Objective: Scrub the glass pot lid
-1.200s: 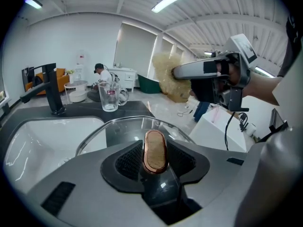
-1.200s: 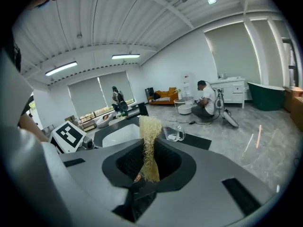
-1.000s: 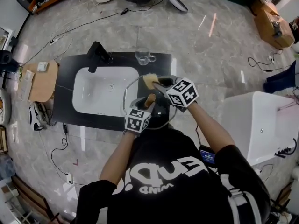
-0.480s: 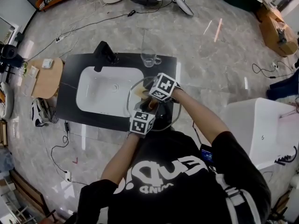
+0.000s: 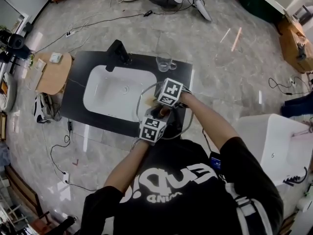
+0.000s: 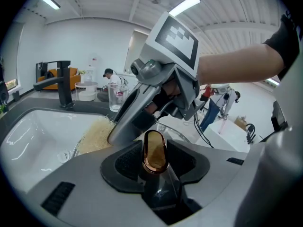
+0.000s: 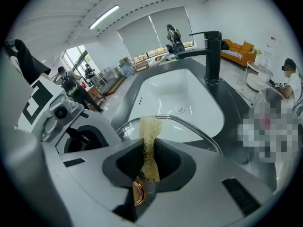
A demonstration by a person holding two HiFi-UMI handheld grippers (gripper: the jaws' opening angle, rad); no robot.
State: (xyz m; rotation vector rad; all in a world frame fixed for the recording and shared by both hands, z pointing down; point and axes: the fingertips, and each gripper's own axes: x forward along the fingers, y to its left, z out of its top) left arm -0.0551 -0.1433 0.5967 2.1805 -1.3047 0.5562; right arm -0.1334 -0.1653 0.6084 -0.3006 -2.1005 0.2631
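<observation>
Above the dark counter (image 5: 73, 106), at the right edge of its white sink (image 5: 115, 94), the glass pot lid (image 7: 185, 131) is held up. The left tool (image 6: 155, 157) clamps its copper knob (image 6: 155, 146); the right tool (image 7: 149, 163) pinches a straw-coloured scrubber (image 7: 149, 136) at the lid's rim

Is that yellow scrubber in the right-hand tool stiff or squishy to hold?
Probably squishy: the right gripper pinches the scrubber into a thin strip. Its open, stringy weave suggests it is light and would flex against the glass lid.
</observation>
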